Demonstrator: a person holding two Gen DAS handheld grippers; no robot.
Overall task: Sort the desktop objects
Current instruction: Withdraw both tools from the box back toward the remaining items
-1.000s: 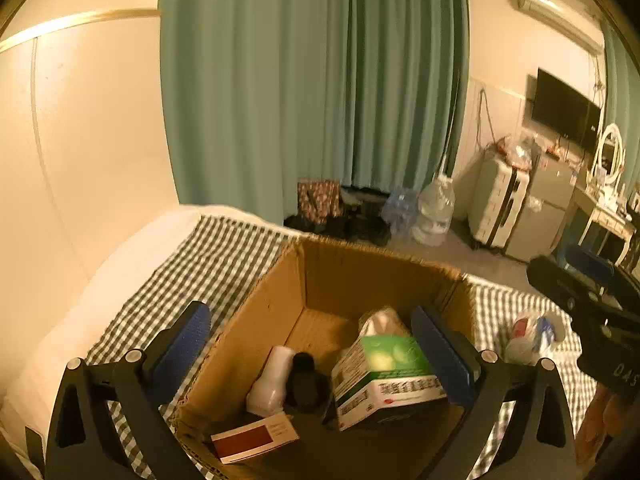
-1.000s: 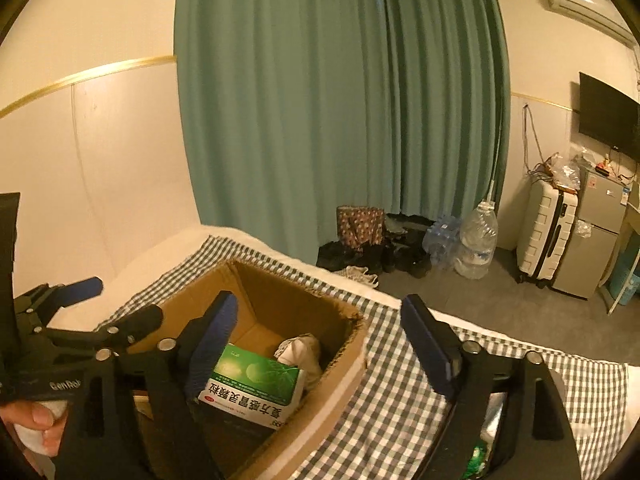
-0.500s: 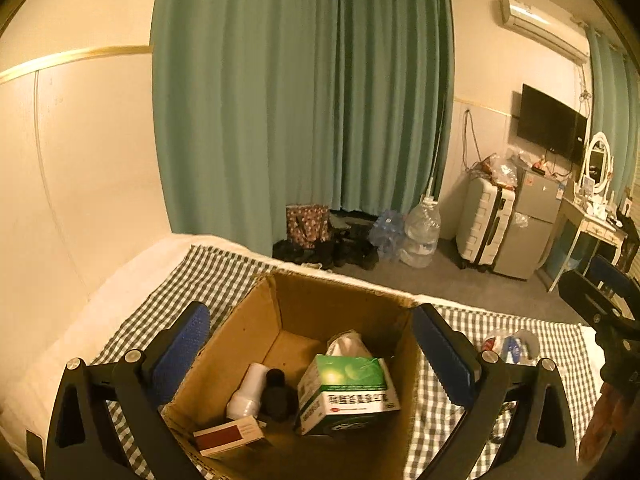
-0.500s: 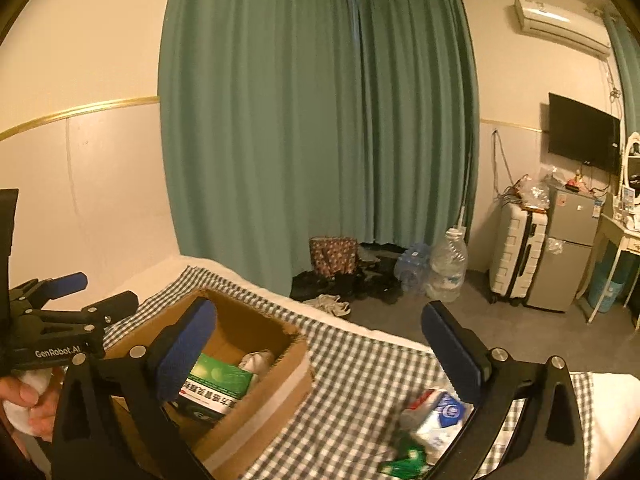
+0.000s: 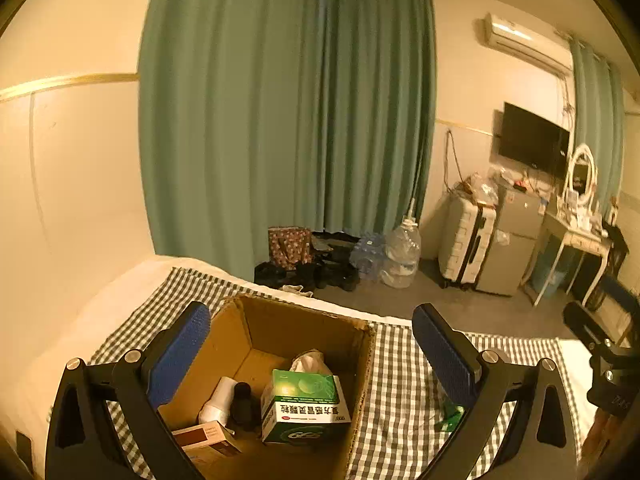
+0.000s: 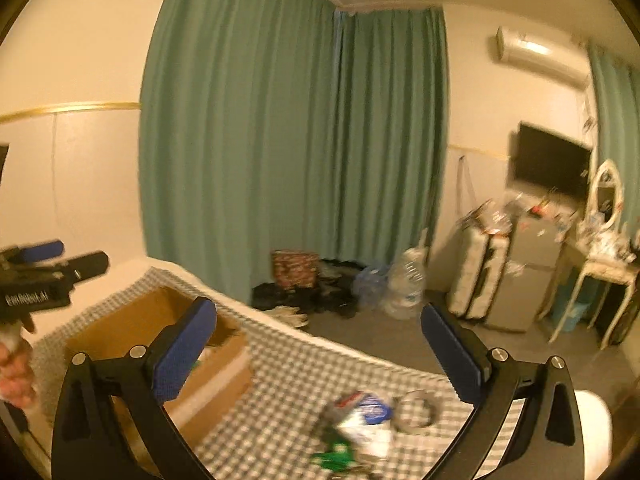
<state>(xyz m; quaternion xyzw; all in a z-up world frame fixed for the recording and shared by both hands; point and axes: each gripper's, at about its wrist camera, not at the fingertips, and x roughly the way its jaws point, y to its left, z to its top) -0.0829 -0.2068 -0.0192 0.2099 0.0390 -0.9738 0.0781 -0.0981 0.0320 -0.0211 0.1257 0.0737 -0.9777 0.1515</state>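
Note:
An open cardboard box [image 5: 304, 326] stands on the checked cloth. It holds a green and white medicine box [image 5: 305, 408], a white bottle [image 5: 218, 400], a black bottle [image 5: 243, 400], a red and white carton [image 5: 208, 440] and a crumpled tissue [image 5: 310, 360]. My left gripper [image 5: 312, 356] is open and empty above the box. My right gripper [image 6: 320, 356] is open and empty, above the cloth right of the box [image 6: 152, 320]. Below it lie a white and blue packet [image 6: 366, 420], a green item [image 6: 336, 456] and a tape roll [image 6: 414, 412], all blurred.
The checked cloth [image 5: 400, 392] covers a white bed. Beyond its far edge the floor holds shoes, a patterned bag [image 5: 290, 246], water bottles [image 5: 400, 252], a suitcase [image 5: 466, 248] and a small fridge. Green curtains hang behind. The left gripper shows in the right wrist view [image 6: 52, 268].
Both grippers have risen and pulled back. The right gripper has swung right, away from the box, and the loose items on the cloth have come into its view.

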